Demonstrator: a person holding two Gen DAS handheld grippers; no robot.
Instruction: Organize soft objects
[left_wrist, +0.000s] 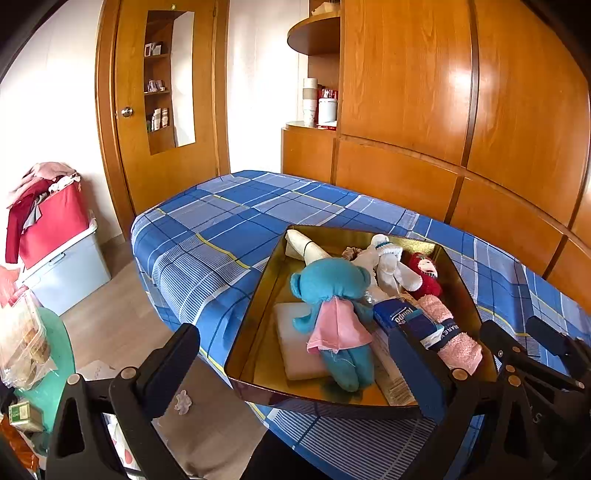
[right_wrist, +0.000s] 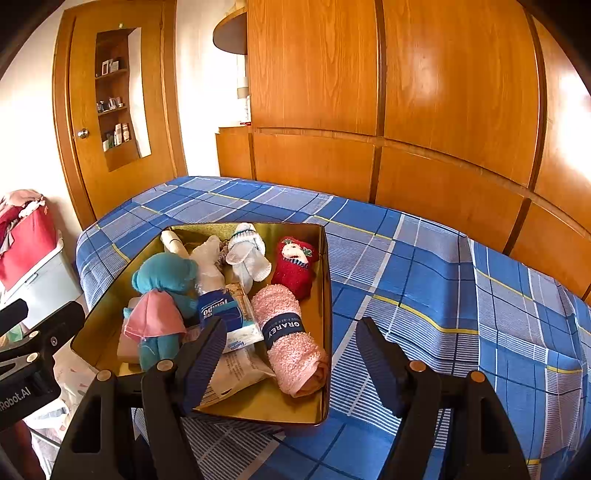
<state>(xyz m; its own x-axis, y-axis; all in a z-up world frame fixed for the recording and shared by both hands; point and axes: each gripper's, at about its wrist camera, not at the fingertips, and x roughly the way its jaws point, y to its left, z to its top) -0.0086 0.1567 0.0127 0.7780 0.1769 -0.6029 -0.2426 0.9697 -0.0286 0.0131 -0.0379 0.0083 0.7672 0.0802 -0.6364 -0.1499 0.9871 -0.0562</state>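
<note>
A: Where do your soft things sit?

B: All in the gold tray (right_wrist: 325, 295) on the blue plaid bedspread (right_wrist: 424, 266). Your teal teddy bear (right_wrist: 166, 280) in its pink cape lies at the tray's left side, partly on a white pad (left_wrist: 295, 343). Beside it lies a blue Tempo tissue pack (right_wrist: 218, 310), resting on a paper-wrapped packet (right_wrist: 240, 369).

A: And to the right?

B: Your pink rolled towel (right_wrist: 291, 339) with the dark GRAREY band lies along the tray's right wall. Behind it is a red sock roll (right_wrist: 295, 269) with a little face, then a white rolled cloth (right_wrist: 247, 254) and a cream roll (right_wrist: 173, 242) in the far corner.

A: Your grippers?

B: Your left gripper (left_wrist: 295, 362) hangs over the tray's near edge, jaws spread wide, holding nothing. Your right gripper (right_wrist: 291, 350) hovers just above the pink towel's near end, jaws also wide and empty, one finger (right_wrist: 203, 354) over the packet, the other over the bedspread outside the tray.
</note>
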